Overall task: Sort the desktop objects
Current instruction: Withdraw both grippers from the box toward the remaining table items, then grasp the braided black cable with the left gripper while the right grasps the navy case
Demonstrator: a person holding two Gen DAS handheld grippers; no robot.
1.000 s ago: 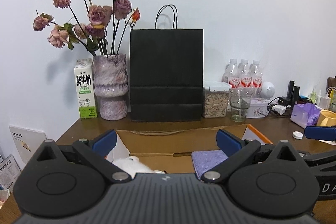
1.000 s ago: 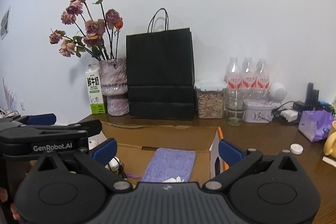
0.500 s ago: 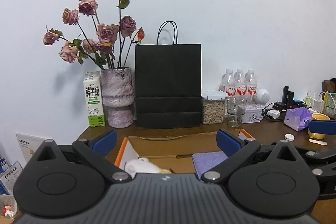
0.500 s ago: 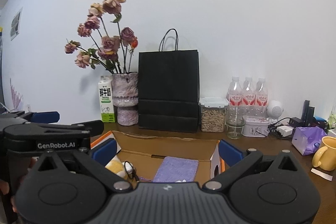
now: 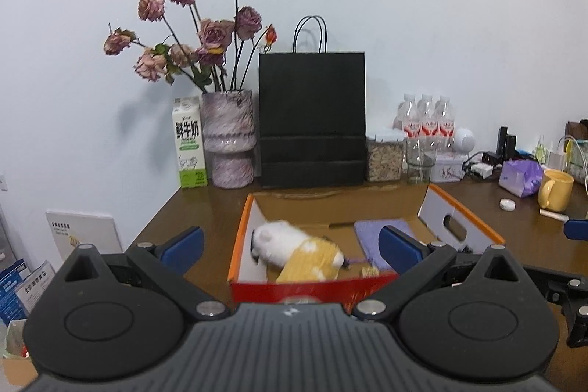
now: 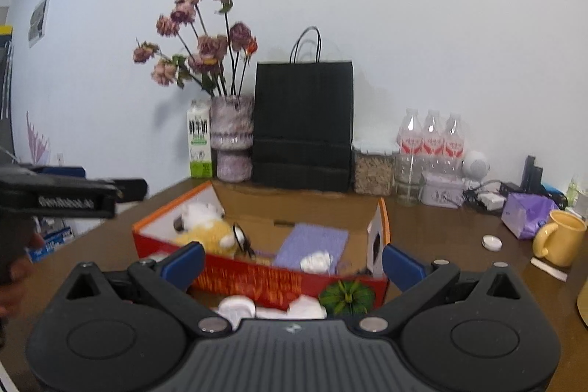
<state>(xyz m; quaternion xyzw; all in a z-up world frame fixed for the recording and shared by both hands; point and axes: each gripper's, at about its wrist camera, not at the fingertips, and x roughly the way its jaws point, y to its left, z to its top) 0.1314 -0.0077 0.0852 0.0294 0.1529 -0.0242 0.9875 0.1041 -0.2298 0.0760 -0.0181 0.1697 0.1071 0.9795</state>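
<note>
Both jaws gape empty over the orange-rimmed cardboard box holding a white-and-yellow plush toy.

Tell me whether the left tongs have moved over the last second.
Yes. The left tongs pulled back and up: against them, the black paper bag shrank, and the orange cardboard box's near wall came into view.

On the table a cardboard box holds a plush toy left and cloth right; behind it stands a paper bag, a vase at its left.
</note>
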